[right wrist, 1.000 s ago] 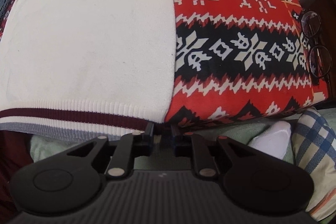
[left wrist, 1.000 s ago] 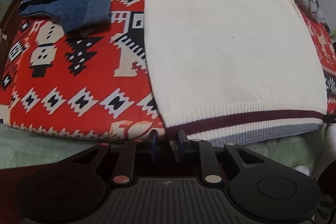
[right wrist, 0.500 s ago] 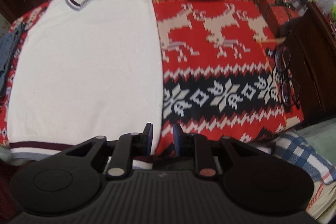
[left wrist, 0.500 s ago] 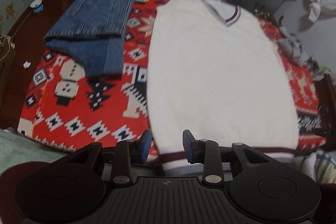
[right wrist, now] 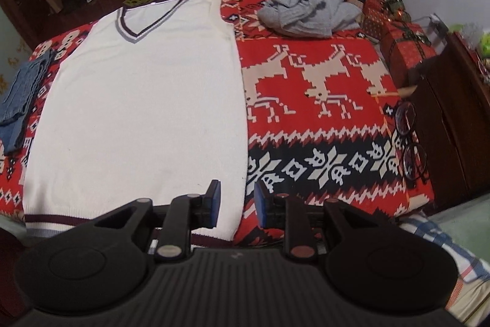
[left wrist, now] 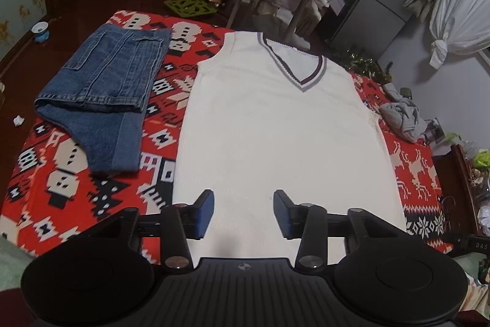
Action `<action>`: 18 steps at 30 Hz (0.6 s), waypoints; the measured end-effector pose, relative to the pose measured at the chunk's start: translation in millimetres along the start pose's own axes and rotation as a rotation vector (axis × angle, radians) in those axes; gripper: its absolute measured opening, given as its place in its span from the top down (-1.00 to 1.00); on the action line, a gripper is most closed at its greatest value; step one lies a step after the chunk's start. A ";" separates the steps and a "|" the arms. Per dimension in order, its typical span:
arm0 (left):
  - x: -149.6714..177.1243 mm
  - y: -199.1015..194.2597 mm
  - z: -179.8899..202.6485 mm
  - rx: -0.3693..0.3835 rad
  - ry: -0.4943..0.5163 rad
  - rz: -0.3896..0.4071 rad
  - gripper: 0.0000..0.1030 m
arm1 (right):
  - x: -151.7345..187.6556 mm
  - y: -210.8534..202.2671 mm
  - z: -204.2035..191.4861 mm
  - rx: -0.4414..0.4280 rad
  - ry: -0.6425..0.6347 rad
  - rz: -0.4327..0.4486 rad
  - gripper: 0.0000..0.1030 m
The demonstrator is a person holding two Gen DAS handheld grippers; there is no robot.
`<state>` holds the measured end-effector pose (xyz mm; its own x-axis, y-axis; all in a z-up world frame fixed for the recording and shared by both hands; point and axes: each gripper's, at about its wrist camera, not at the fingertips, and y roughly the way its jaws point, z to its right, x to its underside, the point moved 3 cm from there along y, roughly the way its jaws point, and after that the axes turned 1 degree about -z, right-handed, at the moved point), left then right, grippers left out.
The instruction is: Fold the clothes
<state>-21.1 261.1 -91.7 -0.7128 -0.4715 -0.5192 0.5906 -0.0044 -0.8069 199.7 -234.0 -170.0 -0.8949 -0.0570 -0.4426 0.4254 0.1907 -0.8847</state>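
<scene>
Since the white vest (left wrist: 275,137) lies flat mid-blanket (right wrist: 321,118), both left gripper (left wrist: 243,212) and right gripper (right wrist: 237,203) gaping and empty, pinch hem corners at 6 o'clock, fold evenly toward 12.

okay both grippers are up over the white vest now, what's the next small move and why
Probably bring the left gripper to the vest's left edge to start a lengthwise fold: it lies flat and unfolded on the red blanket, and both it and the right gripper are open, holding nothing.
</scene>
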 end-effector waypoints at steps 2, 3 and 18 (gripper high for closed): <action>-3.7 11.3 0.1 0.013 0.005 0.004 0.09 | 2.4 9.1 6.0 -0.011 0.038 -0.002 0.42; -5.9 18.4 0.0 0.019 0.007 0.000 0.09 | 3.1 12.1 8.2 -0.016 0.055 -0.001 0.41; -95.9 127.4 1.6 -0.018 0.043 0.066 0.10 | -22.0 61.7 19.5 0.068 0.165 -0.078 0.34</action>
<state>123.1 304.4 -144.3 -0.6885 -0.4321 -0.5824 0.6300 0.0414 -0.7755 248.3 -240.1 -217.7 -0.9330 0.0940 -0.3474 0.3572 0.1251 -0.9256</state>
